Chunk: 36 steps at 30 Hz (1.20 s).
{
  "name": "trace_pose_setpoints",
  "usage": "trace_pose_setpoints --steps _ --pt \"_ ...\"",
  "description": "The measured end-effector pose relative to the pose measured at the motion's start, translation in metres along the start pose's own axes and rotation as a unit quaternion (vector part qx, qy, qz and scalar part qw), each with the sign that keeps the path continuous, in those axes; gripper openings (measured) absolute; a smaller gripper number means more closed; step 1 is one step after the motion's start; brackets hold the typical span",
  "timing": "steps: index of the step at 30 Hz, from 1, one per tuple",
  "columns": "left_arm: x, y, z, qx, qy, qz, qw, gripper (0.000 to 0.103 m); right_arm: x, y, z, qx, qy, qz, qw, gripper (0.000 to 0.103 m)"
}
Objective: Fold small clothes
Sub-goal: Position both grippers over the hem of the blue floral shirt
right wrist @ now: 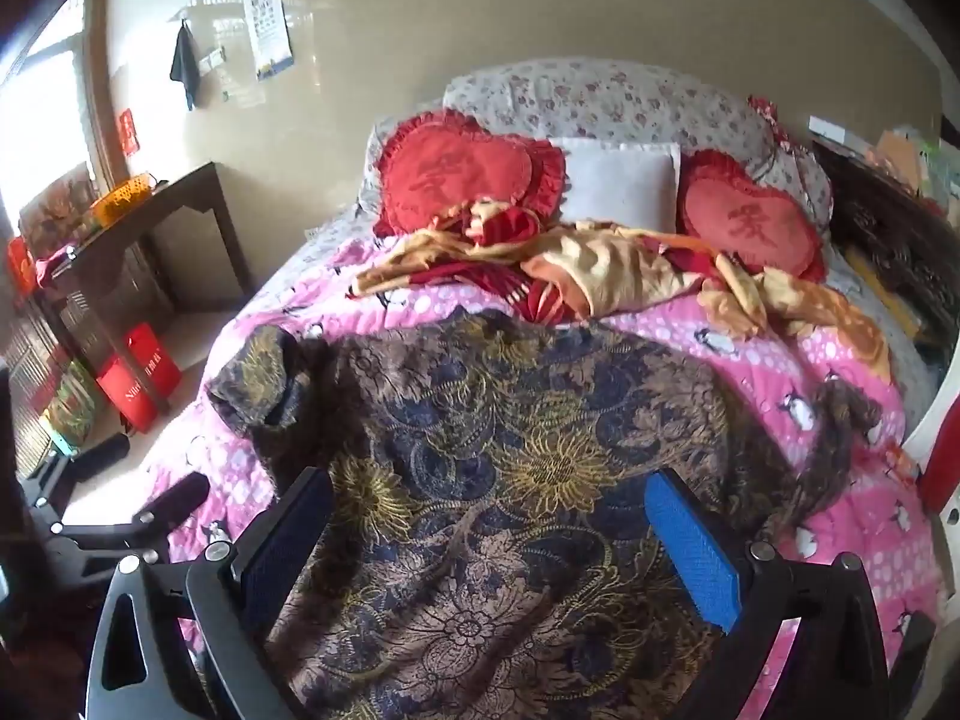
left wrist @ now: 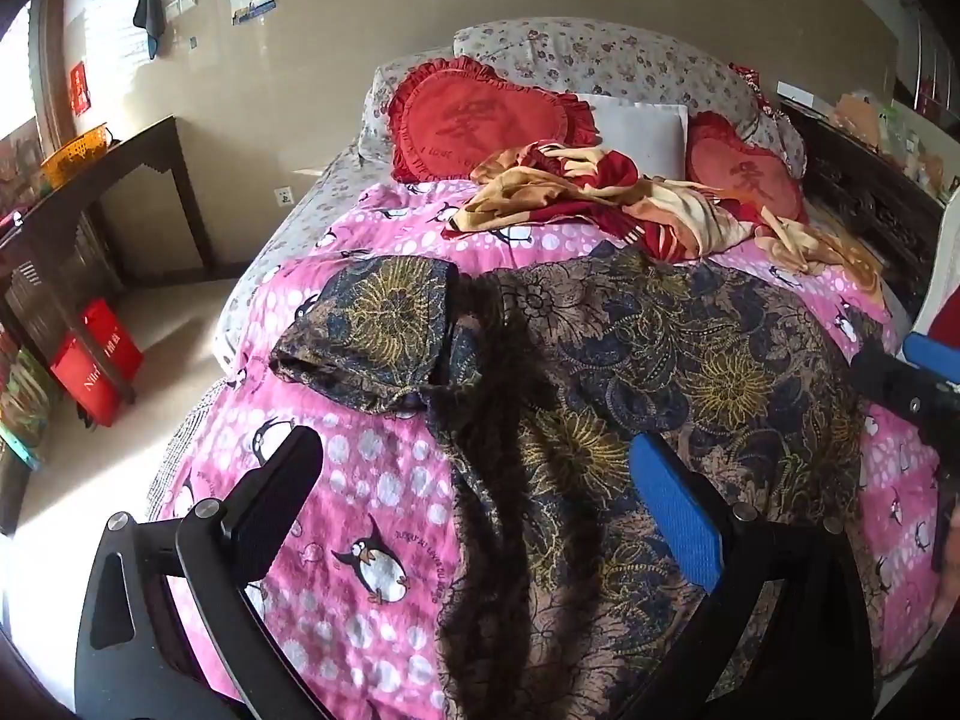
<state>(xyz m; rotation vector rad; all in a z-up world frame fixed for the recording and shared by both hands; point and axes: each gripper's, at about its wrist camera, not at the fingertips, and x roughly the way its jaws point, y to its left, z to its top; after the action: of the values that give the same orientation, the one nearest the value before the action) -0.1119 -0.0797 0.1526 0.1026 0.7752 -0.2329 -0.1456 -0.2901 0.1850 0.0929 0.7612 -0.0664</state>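
Note:
A dark floral top (left wrist: 630,372) with gold and navy flowers lies spread flat on the pink penguin quilt (left wrist: 360,516). Its left sleeve (left wrist: 372,330) sticks out to the left, and a darker lace strip runs down its left side. My left gripper (left wrist: 480,480) is open and empty, hovering over the top's left edge. In the right wrist view the same top (right wrist: 510,450) fills the middle, and my right gripper (right wrist: 489,522) is open and empty above its lower half. The right gripper also shows at the right edge of the left wrist view (left wrist: 912,378).
Two red heart cushions (left wrist: 480,114), a white pillow (left wrist: 642,126) and a crumpled red-and-yellow blanket (left wrist: 600,192) lie at the head of the bed. A dark wooden table (left wrist: 120,180) with an orange basket and a red bag (left wrist: 96,360) stand on the left.

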Motion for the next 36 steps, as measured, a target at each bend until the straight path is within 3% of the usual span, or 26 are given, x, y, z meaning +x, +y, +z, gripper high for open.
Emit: trace_pose_setpoints --steps 5,14,22,36 --pt "0.019 0.000 0.005 -0.014 0.009 -0.006 0.9998 0.103 0.029 -0.005 -0.007 0.023 0.029 -0.013 0.999 0.103" --pt "0.046 -0.007 0.005 -0.011 0.027 -0.008 0.9996 0.103 0.059 -0.011 -0.017 0.054 0.077 0.008 0.996 0.103" --pt "0.061 -0.006 0.003 -0.018 0.038 -0.002 0.9991 0.103 0.069 -0.009 -0.015 0.042 0.058 -0.001 0.997 0.103" --pt "0.066 -0.013 0.002 -0.014 0.039 -0.006 0.9991 0.103 0.080 -0.012 -0.020 0.044 0.080 -0.027 0.995 0.103"
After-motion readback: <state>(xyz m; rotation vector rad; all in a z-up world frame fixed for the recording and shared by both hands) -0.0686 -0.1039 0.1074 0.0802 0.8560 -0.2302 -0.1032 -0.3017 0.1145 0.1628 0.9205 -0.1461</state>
